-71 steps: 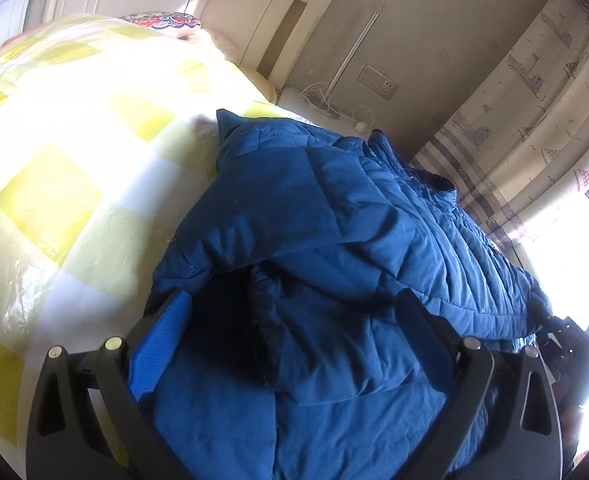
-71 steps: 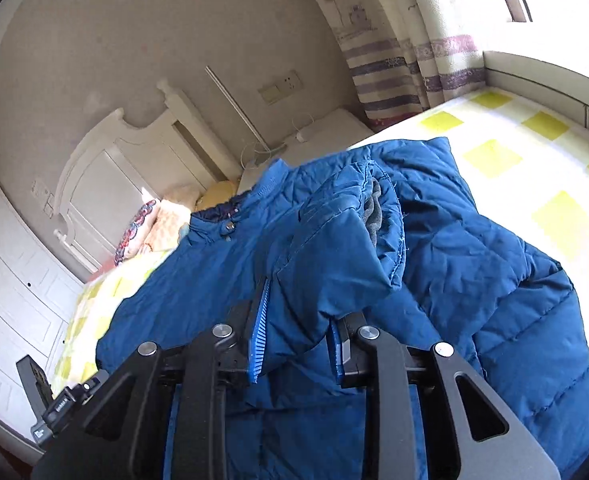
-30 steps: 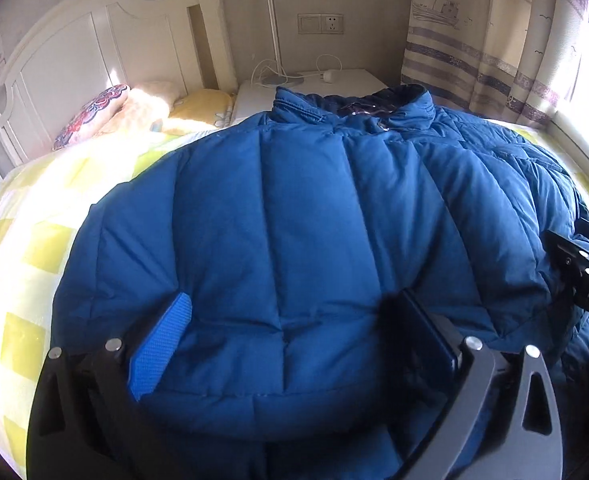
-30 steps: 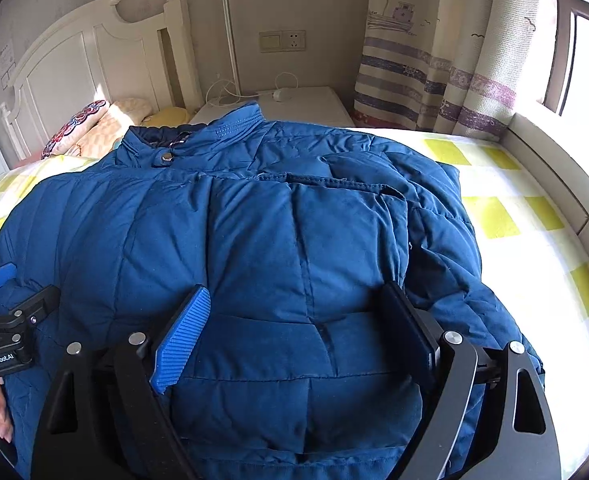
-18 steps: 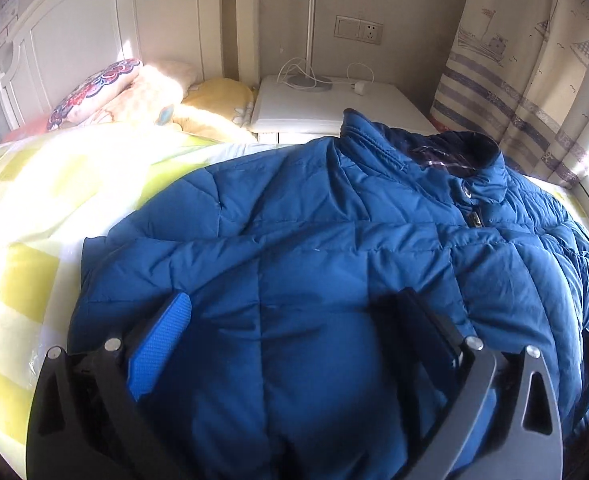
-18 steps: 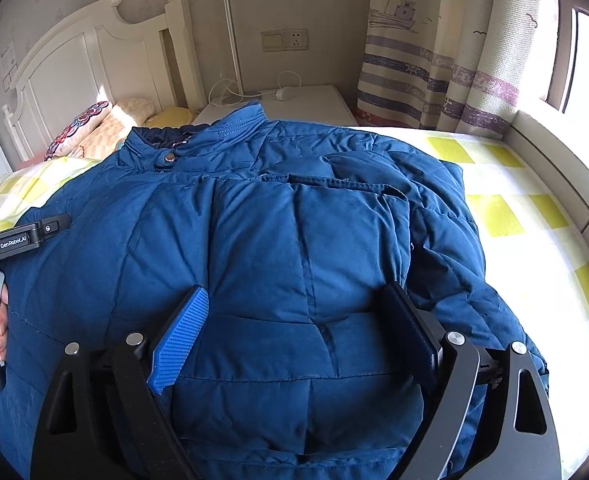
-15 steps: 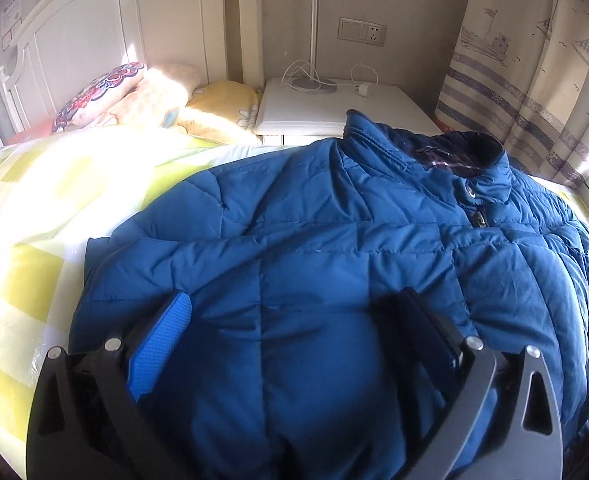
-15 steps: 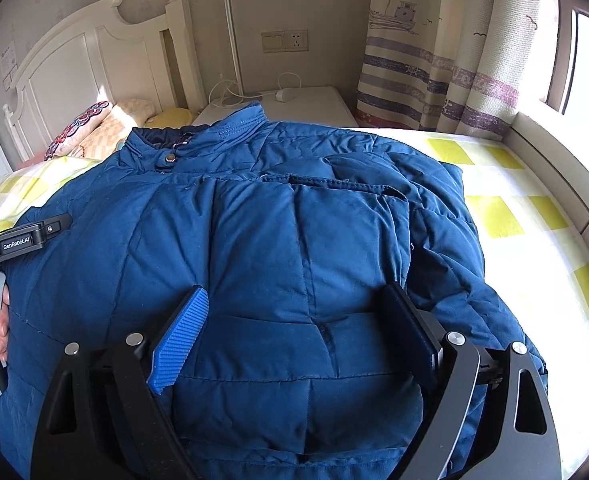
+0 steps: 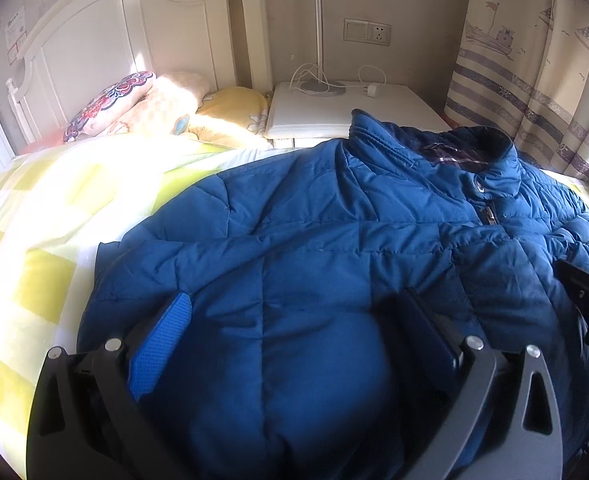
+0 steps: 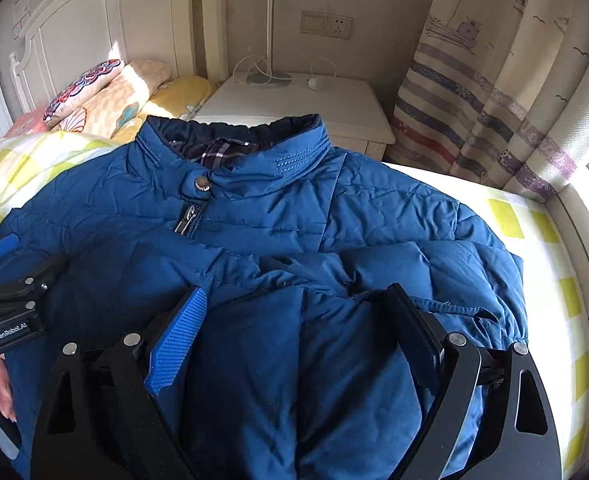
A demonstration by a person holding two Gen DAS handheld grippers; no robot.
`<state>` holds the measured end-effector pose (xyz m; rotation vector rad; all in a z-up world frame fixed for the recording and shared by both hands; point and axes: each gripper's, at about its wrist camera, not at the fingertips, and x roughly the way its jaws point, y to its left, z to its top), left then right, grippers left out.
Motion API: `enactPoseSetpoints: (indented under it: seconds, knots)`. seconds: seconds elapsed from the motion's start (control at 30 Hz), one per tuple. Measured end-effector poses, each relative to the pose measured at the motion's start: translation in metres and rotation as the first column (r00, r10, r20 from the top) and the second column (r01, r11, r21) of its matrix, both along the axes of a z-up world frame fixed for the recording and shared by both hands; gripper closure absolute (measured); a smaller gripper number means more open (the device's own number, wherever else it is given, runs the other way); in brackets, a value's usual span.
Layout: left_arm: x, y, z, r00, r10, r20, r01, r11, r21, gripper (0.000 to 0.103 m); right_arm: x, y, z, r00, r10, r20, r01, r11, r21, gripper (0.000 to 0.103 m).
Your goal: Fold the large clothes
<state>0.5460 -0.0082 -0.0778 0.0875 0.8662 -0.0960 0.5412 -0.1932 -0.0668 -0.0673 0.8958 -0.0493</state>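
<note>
On my left, the yellow-checked bedspread (image 9: 46,272) lies bare in the sun, and my left gripper (image 9: 294,320) hangs over the left flank of the blue padded jacket (image 9: 314,248), its jaws spread wide with nothing pinched; the quilting bulges up between the fingers, yet I cannot tell whether the pads press on it. The jacket lies front-up across the bed, its collar (image 10: 238,140) toward the white nightstand (image 10: 294,104) and zipped to the neck, with a sleeve (image 10: 374,292) folded in across the chest. Moving right, my right gripper (image 10: 298,312) is released too, its jaws wide over that folded sleeve and the lower front, and no fabric is caught between them. In its view my left hand (image 10: 2,384) and its tool sit at the far left edge over the jacket's side. I judge that I am between folds: the sleeves look tucked in and both tools are free, spread toward the two sides of the body. The next move, as I read it, calls for each gripper to drop to the hem near me, clamp through the thick padding at matching points, and carry the bottom up toward the collar. The puffy fill will likely spring back, so I would need a deep bite.
</note>
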Motion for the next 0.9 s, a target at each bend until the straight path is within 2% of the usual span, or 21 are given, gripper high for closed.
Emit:
enactPoseSetpoints:
  seconds: [0.03,0.17,0.27,0.33,0.43,0.53,0.7,0.8,0.87,0.9]
  knots:
    - [0.000,0.000,0.000,1.000,0.001,-0.001,-0.001,1.000,-0.001,0.002,-0.001,0.000,-0.003,1.000,0.003,0.027,-0.003,1.000,-0.006,0.016]
    - [0.001,0.001,0.000,1.000,0.003,-0.003,-0.003,1.000,-0.005,0.002,-0.006,-0.006,0.002,1.000,-0.006,-0.005,0.006,1.000,0.019,0.017]
    - [0.001,0.002,0.000,1.000,0.004,-0.002,-0.004,1.000,-0.007,0.002,-0.031,-0.028,0.018,0.993,-0.098,0.066,0.096,0.995,0.029,0.017]
    - [0.002,0.002,0.000,1.000,0.005,-0.002,-0.005,1.000,-0.005,0.002,-0.045,-0.047,0.011,0.984,-0.168,0.066,0.165,0.985,0.048,0.017]
    - [0.001,0.002,-0.001,1.000,0.006,0.000,-0.006,1.000,-0.002,0.002,-0.054,-0.049,-0.010,0.990,-0.115,0.078,0.113,0.993,0.029,0.017]
    - [0.001,0.001,0.000,1.000,0.011,0.003,-0.011,1.000,0.005,0.002,-0.046,-0.046,-0.012,0.992,-0.114,0.061,0.113,0.994,0.010,0.016]
    - [-0.003,0.002,0.001,1.000,0.017,0.003,-0.017,1.000,-0.001,0.002,-0.044,-0.054,-0.013,0.992,-0.118,0.052,0.114,0.991,0.067,0.016]
    - [-0.016,0.006,0.013,0.998,0.054,-0.041,-0.053,0.998,0.019,0.002,-0.052,-0.053,-0.007,0.995,-0.098,0.032,0.096,0.994,0.059,0.017]
    - [-0.052,0.007,0.038,0.998,0.041,0.047,-0.042,0.999,0.011,0.003,-0.066,-0.046,0.010,0.998,-0.064,-0.012,0.065,0.997,0.036,0.017]
    - [-0.076,0.005,0.049,0.995,0.019,0.095,-0.021,1.000,0.022,0.003,-0.082,-0.044,0.022,0.999,-0.040,0.018,0.039,0.997,0.066,0.017]
